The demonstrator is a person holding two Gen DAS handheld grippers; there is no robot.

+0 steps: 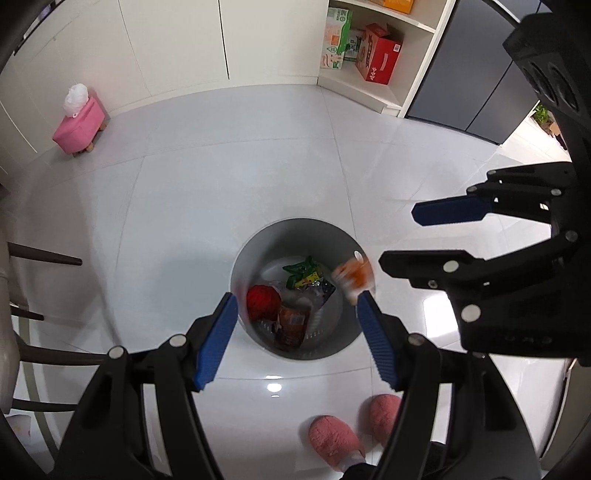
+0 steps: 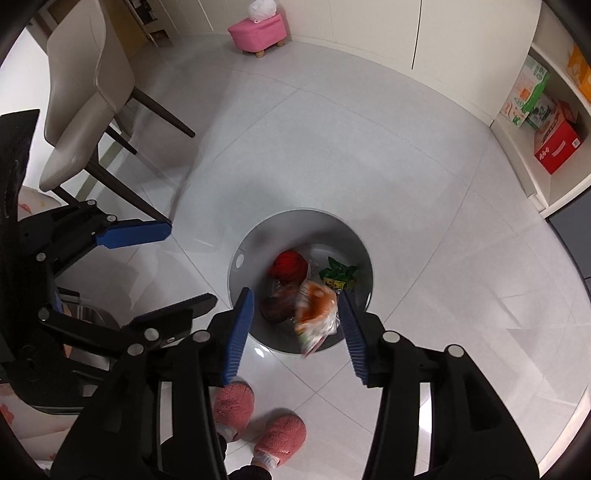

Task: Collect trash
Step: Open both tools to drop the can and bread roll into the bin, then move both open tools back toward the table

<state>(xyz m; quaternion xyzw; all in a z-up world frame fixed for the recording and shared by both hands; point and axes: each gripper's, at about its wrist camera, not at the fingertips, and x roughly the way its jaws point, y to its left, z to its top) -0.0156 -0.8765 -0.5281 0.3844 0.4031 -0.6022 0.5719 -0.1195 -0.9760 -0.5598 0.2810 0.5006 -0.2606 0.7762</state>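
Both wrist cameras look steeply down along their own fingers at the white floor [image 1: 221,184], from well above it. Both share the grey bin [image 1: 258,251] [image 2: 332,229], the pink slippers [image 1: 334,439] [image 2: 280,434], the pink stool [image 1: 79,125] [image 2: 256,31] and the shelf boxes.

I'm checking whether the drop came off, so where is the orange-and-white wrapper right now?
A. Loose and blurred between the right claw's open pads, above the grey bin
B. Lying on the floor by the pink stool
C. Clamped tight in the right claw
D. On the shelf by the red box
A: the orange-and-white wrapper is blurred and free between the spread pads of the right claw, over the grey bin.
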